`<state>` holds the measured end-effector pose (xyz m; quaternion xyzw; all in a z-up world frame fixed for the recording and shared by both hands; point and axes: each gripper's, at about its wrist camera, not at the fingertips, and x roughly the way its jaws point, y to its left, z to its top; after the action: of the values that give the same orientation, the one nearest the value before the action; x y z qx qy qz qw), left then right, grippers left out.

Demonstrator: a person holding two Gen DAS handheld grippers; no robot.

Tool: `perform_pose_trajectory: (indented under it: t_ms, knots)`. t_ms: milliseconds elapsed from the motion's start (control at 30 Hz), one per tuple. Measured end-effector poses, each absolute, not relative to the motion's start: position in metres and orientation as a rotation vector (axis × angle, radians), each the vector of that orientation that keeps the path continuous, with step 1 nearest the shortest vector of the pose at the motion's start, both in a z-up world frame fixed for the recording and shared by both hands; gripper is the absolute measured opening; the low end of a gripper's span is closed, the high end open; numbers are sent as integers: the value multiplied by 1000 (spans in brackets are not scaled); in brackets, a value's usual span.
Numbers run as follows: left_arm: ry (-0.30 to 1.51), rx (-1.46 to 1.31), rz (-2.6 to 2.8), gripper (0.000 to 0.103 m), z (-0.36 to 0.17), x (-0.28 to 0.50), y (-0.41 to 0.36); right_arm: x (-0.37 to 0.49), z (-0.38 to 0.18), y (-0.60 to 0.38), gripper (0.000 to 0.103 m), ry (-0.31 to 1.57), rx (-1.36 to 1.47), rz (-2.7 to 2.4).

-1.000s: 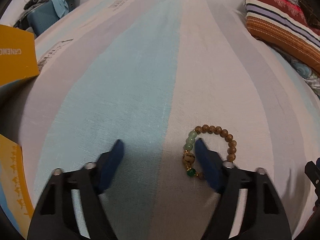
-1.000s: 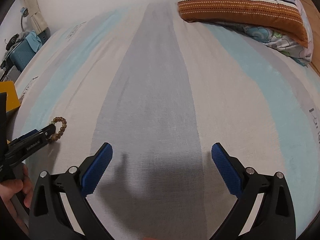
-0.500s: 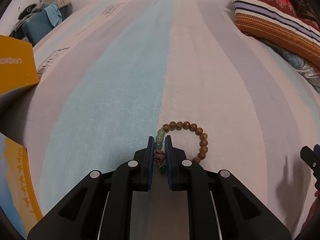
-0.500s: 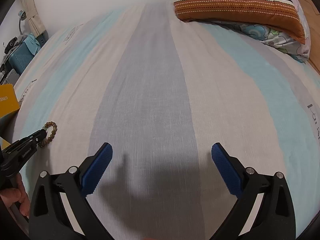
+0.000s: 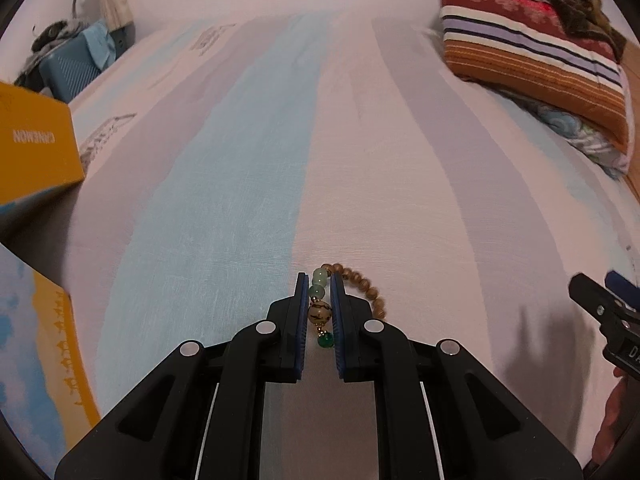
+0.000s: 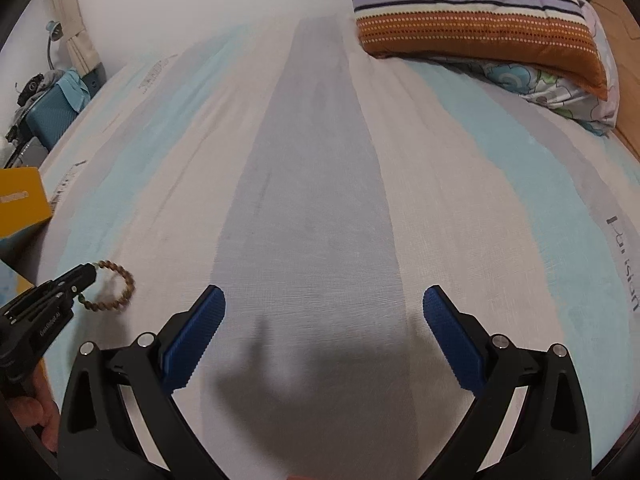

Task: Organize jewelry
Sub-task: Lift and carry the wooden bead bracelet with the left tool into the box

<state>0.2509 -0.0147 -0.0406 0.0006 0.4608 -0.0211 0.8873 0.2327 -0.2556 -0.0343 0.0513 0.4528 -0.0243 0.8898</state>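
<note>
On striped bedsheet point(image 5: 248, 200): beaded bracelet point(image 5: 320, 312), clenched between left gripper point(image 5: 320, 284) jaws; right gripper point(image 6: 324, 300), jaws spread, holding nothing; yellow box point(image 5: 32, 148) at 10 o'clock.

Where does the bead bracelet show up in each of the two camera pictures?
Left wrist view: the bracelet is low in the centre, its big beads pinched by the left hand-held gripper.
Right wrist view: the bracelet is at the far left, lower half, held at the tip of the left hand-held gripper.
Shared landmark: the striped pillow at upper right in both.
</note>
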Motion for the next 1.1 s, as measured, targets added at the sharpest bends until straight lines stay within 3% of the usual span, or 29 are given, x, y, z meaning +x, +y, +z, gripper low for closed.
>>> perform_pose_trajectory:
  t_ms: [633, 1100]
  knots:
    - [824, -29, -2, 10, 75, 146, 43, 159, 52, -171, 95, 836, 59, 83]
    - [786, -96, 235, 10, 112, 58, 177, 106, 90, -47, 95, 780, -26, 256]
